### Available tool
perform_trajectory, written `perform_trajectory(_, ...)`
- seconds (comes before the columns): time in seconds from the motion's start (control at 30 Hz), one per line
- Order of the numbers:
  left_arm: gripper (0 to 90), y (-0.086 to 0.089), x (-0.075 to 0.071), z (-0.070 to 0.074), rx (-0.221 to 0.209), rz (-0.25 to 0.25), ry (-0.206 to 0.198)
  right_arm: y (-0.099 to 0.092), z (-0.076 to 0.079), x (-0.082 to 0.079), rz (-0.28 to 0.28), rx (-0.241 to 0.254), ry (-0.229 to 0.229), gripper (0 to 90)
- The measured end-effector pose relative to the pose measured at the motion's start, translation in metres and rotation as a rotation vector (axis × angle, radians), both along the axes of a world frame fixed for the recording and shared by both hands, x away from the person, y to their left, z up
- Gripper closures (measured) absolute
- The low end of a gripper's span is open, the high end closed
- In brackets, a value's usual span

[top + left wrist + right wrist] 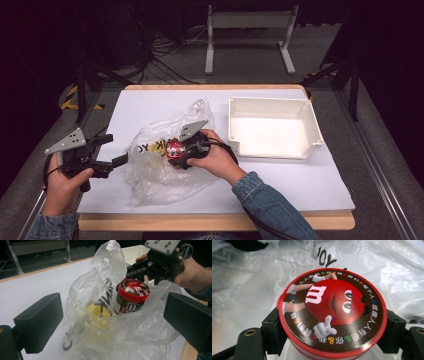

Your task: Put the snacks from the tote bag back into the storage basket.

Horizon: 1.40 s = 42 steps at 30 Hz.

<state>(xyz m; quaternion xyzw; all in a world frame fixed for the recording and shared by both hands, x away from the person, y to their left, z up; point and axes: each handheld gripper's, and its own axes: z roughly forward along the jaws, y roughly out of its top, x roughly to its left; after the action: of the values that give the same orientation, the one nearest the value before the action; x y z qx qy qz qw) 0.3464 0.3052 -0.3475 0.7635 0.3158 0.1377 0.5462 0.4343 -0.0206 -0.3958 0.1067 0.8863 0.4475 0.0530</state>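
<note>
bench (300, 190): white sheet over a wood-edged top, everything sits on it.
tray (312, 131): white, open-topped, at about 2 o'clock on the bench, well apart from the bag, nothing visible inside.
plastic bag (155, 175): clear, crumpled, black lettering; lies at about 7 o'clock of bench centre, mouth peaked up toward 12. In the left claw view its film (130, 337) bunches around the jar's lower half.
right hand (215, 160): denim sleeve, comes in from 5 o'clock, grips the right claw body over the bag.
left hand (62, 187): at the 8 o'clock edge of the bench, holds the left claw pointing toward 3 o'clock at the bag.
right claw (332, 332): jaws partly spread and clamped on the jar just under its lid, one pad each side at 9 and 3 in its own view; seen also from the left claw view (150, 270) above the jar.
left claw (116, 150): jaws spread wide, nothing pinched; the tips sit just beside the bag's 9 o'clock edge, contact can't be told. In its own view the bag sits between the two jaws (107, 322) without the pads pressing it.
jar (332, 315): red lid with candy-character print, dark label; inside the bag mouth, upright to slightly tilted, held by the right claw; high view shows it near bag centre (175, 148).
yellow item (98, 312): inside the bag, just at 9 o'clock of the jar, blurred through the film, can't identify.
</note>
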Motion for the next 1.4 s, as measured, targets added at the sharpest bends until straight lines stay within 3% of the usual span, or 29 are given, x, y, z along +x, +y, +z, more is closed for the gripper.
perform_trajectory(0.37, 4.5, 0.006, 0.003, -0.001, -0.02, 0.043, 0.015, -0.004, 0.024, 0.002, 0.01, 0.028, -0.017, 24.4)
perform_trajectory(0.53, 4.7, 0.011, 0.003, 0.0, -0.046, 0.093, 0.012, -0.007, 0.036, 0.001, 0.001, 0.028, -0.023, 24.4)
perform_trajectory(0.63, 4.8, 0.014, 0.004, -0.001, -0.039, 0.12, 0.015, -0.01, 0.045, 0.001, -0.008, 0.038, -0.029, 24.4)
perform_trajectory(1.03, 4.8, 0.014, 0.009, -0.005, -0.039, 0.131, 0.033, -0.032, 0.081, 0.004, -0.071, 0.036, -0.067, 24.4)
perform_trajectory(1.4, 2.6, 0.015, 0.011, -0.008, -0.041, 0.085, 0.046, -0.053, 0.101, 0.008, -0.094, 0.026, -0.086, 24.4)
